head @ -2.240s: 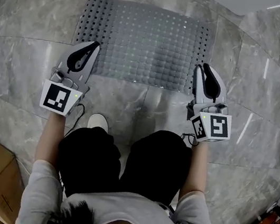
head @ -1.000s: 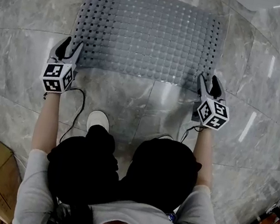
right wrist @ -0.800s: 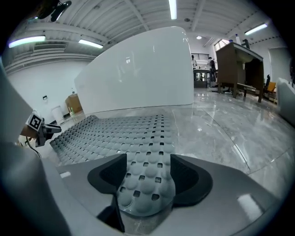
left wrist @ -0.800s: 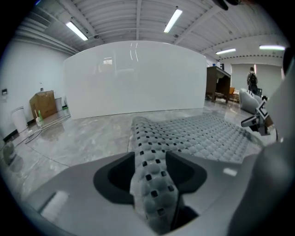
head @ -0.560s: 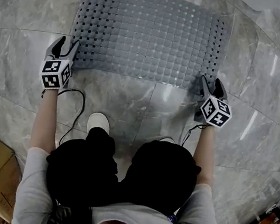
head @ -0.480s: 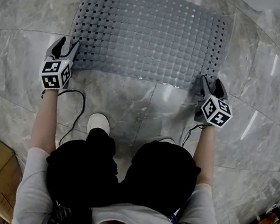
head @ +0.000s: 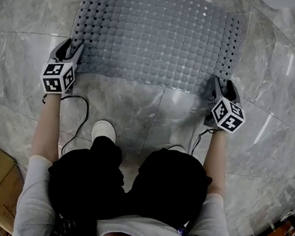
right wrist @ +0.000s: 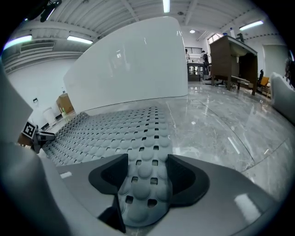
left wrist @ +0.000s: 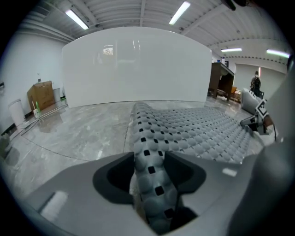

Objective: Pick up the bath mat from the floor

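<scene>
**Both near corners of the mat sit in our grippers**

The bath mat (head: 156,37) lies on the grey marbled floor (head: 138,107) straight ahead of us. Its long axis runs left to right, so each near corner falls to its own hand. Our left gripper (head: 70,50) has the near left corner between its jaws, and our right gripper (head: 222,85) has the near right one. Both pairs of jaws have just been closing and now pinch the edge, which buckles up between them. The mat is soft grey rubber, studded with round bumps and pierced by square holes. We judge that an even lift comes next and that the middle will sag.
</scene>
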{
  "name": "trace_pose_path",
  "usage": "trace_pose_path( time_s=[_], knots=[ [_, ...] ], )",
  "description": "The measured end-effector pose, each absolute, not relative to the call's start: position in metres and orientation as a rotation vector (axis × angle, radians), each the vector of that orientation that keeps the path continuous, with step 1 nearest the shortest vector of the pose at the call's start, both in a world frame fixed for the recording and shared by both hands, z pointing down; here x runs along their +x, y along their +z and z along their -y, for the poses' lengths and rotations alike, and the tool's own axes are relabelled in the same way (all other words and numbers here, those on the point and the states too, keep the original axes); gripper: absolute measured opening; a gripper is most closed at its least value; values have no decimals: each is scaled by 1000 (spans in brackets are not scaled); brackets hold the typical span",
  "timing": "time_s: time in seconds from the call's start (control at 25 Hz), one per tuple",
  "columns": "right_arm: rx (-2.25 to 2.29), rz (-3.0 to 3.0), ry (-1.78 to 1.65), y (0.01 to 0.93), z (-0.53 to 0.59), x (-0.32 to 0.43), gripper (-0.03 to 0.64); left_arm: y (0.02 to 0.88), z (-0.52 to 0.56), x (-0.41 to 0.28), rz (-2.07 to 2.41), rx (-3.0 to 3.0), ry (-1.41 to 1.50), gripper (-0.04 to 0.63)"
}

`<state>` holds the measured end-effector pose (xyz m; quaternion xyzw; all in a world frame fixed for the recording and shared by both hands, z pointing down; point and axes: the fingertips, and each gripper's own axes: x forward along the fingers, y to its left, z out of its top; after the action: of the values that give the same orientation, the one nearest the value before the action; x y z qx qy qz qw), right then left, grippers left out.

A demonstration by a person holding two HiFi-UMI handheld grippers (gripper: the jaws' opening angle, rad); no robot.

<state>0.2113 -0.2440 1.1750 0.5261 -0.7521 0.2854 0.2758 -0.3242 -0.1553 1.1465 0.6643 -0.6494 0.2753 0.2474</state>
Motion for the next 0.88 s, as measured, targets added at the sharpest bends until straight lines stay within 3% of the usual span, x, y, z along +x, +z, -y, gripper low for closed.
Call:
trace_pose_path(
  time_s=[0.08, 0.12, 0.4, 0.88],
  knots=[
    [1425, 2007, 775, 1174, 244, 214, 247, 1147, 155, -323, 1775, 1811, 760, 192],
    [1437, 1999, 784, 1173, 245, 216, 187, 1147, 155, -323, 1776, 1807, 767, 189],
    [1417, 2012, 782, 1166, 242, 205, 81, 1145, 156, -320, 1784, 1762, 822, 161],
    [1424, 2054, 718, 1145, 240, 198, 63, 1128, 158, -305, 1894, 1689, 883, 74]
  ],
)
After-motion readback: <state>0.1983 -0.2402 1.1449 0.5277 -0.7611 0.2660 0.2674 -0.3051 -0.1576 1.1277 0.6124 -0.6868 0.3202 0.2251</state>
